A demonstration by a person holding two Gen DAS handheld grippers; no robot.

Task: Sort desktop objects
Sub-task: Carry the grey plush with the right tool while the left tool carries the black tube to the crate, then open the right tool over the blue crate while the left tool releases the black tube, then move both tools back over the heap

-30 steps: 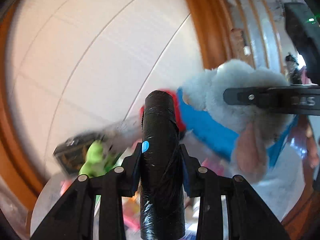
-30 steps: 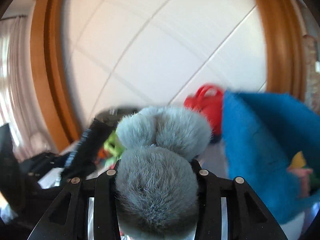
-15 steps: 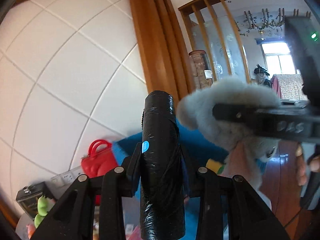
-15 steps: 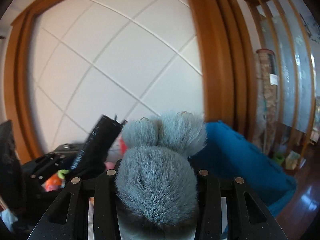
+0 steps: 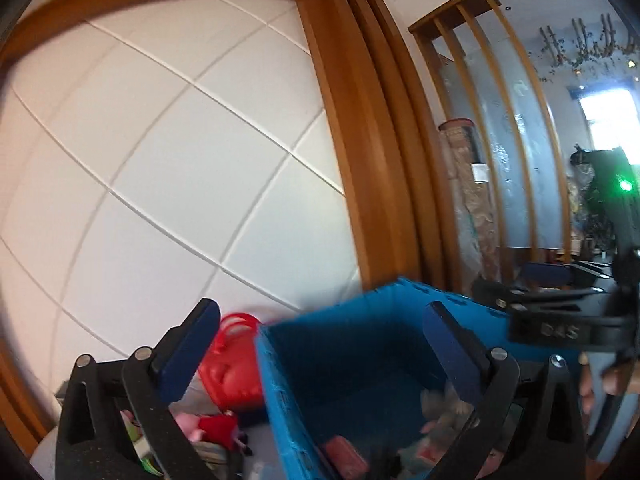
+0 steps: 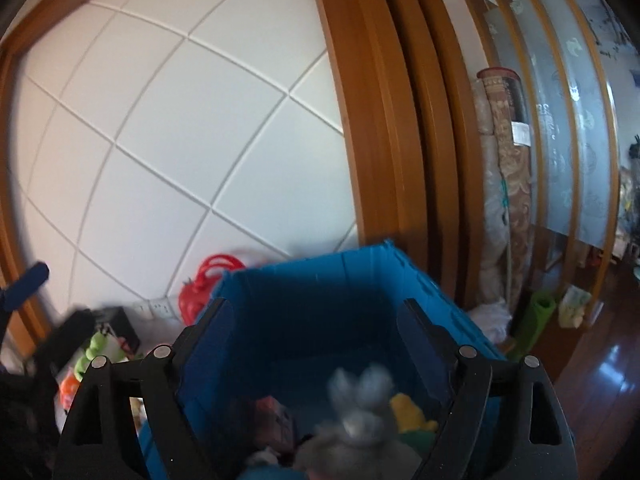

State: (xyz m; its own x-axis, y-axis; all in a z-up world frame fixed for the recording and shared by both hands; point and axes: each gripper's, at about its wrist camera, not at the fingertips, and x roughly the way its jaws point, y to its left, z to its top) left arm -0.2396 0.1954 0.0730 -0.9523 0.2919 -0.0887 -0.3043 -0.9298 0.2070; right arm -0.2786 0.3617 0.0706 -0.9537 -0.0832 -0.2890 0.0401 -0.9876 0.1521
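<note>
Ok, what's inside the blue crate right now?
The blue crate holds a grey plush toy, blurred, a yellow toy and pinkish items. The gripper frames and the near wall hide the rest of its floor.

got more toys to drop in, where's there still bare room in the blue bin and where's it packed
Bare floor of the blue plastic bin shows along its far wall, behind the grey plush rabbit. The near side is crowded: the rabbit, a yellow plush toy and a pink item. The tabletop left of the bin, around the red plastic handbag, is cluttered too.
</note>
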